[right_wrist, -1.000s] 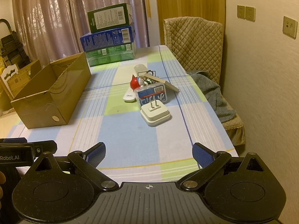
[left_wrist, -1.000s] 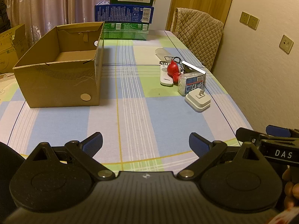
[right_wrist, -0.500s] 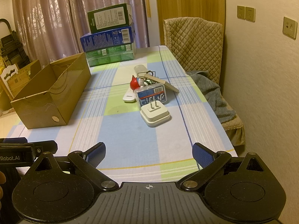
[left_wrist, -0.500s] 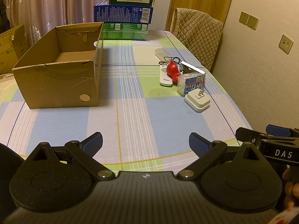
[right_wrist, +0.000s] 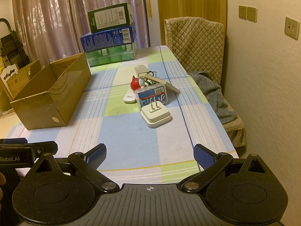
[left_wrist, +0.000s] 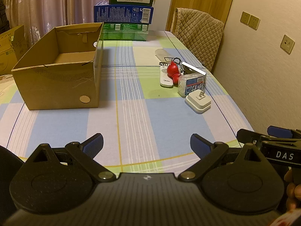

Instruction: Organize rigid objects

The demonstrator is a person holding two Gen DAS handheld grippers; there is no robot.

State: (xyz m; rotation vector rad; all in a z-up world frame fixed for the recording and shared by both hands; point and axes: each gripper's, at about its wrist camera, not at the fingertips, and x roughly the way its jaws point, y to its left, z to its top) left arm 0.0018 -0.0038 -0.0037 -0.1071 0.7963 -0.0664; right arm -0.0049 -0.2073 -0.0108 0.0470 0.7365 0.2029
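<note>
white plug adapter (right_wrist: 155, 116): nearest piece of the pile, sitting flat on the checked tablecloth (right_wrist: 131, 137) with its prongs sticking up. Looks like hard, light plastic with smooth rounded edges, so probably a bit slippery. I'd pinch it across the two flat sides of the body, not by the prongs.
clear plastic box with blue label (right_wrist: 152, 98): right behind the adapter, touching or nearly so. Rigid, likely light; could rattle if it's full of small bits. Grab across the short sides.
white remote (left_wrist: 165, 76): lies flat just left of the box. Long and stiff, so take it around the middle.
red figurine (left_wrist: 173, 69): leans on the remote; rounded, so it may roll out of a weak pinch.
keys and wire bits (left_wrist: 174, 59): tangled at the back, hard to make out.
cardboard box (left_wrist: 58, 69): open, looks empty, well apart on the left. My guess is it's the drop spot.
left gripper (left_wrist: 146, 143): spread wide, holding nothing, hovering over the near table edge.
right gripper (right_wrist: 149, 152): same deal, wide apart and empty, aimed at the adapter.
</note>
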